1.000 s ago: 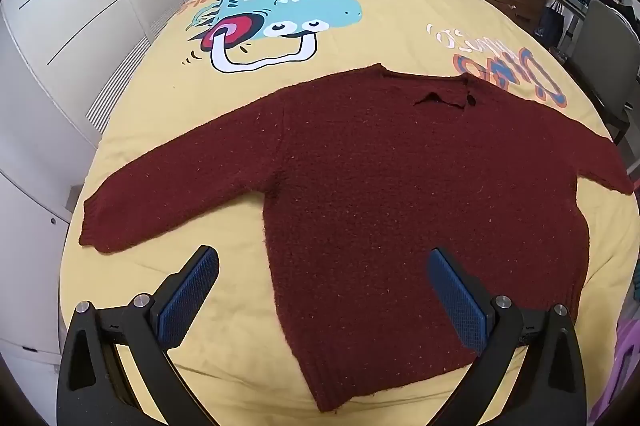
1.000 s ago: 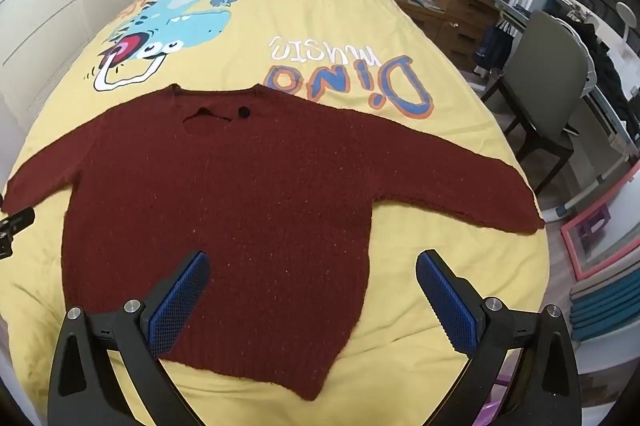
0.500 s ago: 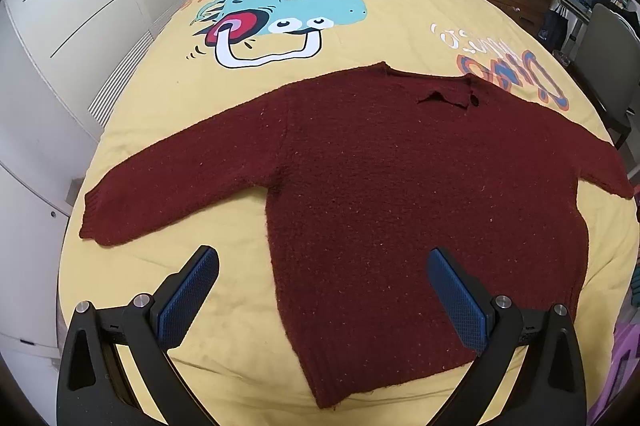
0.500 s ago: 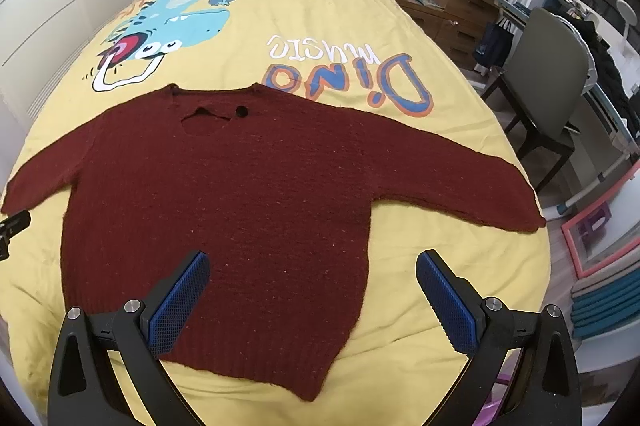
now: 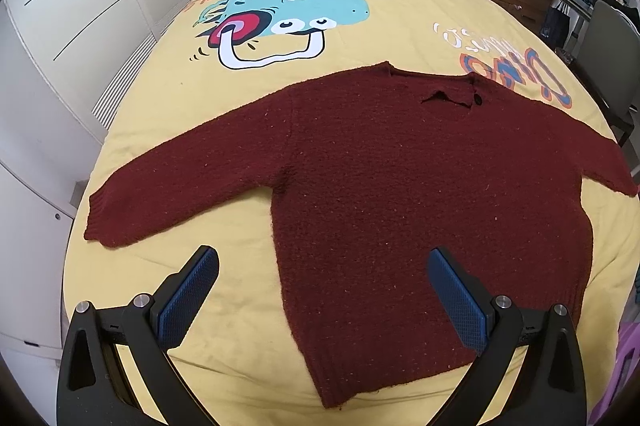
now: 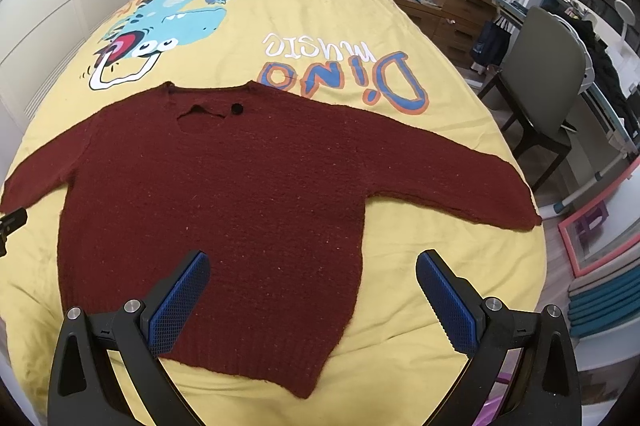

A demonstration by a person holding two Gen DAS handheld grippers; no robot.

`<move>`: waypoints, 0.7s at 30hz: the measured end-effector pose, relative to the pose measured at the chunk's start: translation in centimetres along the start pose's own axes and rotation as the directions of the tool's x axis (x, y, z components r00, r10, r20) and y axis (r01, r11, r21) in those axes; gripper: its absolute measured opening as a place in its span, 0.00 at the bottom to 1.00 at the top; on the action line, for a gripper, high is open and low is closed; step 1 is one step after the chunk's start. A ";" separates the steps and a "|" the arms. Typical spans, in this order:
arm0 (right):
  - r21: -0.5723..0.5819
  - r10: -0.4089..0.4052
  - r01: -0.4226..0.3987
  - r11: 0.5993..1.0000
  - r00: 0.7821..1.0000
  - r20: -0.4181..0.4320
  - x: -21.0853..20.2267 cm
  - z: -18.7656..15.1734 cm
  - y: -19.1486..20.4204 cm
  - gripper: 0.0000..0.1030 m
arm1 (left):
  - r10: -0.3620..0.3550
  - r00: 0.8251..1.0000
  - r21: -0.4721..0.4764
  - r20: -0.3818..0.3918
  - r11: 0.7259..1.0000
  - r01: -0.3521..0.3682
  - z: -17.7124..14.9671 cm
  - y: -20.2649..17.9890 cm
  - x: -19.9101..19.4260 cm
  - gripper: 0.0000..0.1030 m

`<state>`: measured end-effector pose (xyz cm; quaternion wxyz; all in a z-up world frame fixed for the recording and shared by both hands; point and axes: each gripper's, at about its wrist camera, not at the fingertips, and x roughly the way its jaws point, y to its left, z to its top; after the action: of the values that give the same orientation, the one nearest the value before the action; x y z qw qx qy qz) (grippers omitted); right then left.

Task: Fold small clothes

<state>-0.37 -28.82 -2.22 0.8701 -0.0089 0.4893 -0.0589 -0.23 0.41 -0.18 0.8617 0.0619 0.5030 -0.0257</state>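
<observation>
The fingers (image 5: 188,296) of the left gripper (image 5: 322,300) are held wide apart with nothing between them, above the near left part of the bed, and the fingers (image 6: 178,302) of the right gripper (image 6: 314,300) are spread just as wide and equally empty over the near right part.

The bed (image 5: 400,6) is covered by a yellow spread printed with a cartoon dinosaur (image 5: 288,10). On its near half a dark red knitted sweater (image 5: 400,186) is laid flat, neck (image 6: 208,94) toward the headboard, hem (image 6: 248,366) toward the grippers, and both sleeves stretched out sideways. The left sleeve (image 5: 180,186) ends near the left edge of the bed; the right sleeve (image 6: 460,182) reaches the right edge. A small dark button (image 6: 237,109) is seen beside the neck opening, where the knit may be torn or merely unbuttoned; the view does not settle it.

The sweater is judged to be soft, limp and fairly thick, light enough for one gripper but with no stiffness, so any lifted part can be expected to sag and drag the rest. The fuzzy knit is unlikely to slip from the ribbed blue pads. It is probably best taken at the cuff of the left sleeve (image 5: 102,222) and at the cuff of the right sleeve (image 6: 520,214), each pinched through its full thickness and carried across the chest, with the hem corners gripped afterwards. A shallow pinch may catch only the top layer.
</observation>
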 end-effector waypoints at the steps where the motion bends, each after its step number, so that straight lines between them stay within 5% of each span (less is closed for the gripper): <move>1: -0.001 -0.002 0.002 1.000 1.000 0.000 0.0 0.0 0.0 1.00 | 0.002 1.000 0.001 -0.001 1.000 -0.002 0.0 0.0 0.0 0.99; 21: -0.002 -0.018 0.018 1.000 1.000 -0.007 -0.2 -0.2 -0.5 1.00 | -0.003 1.000 0.016 -0.009 1.000 0.003 -0.1 -0.5 0.5 0.99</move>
<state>-0.70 -29.30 -2.11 0.8678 -0.0139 0.4923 -0.0663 -0.13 -0.02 -0.70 0.8589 0.0682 0.5066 -0.0305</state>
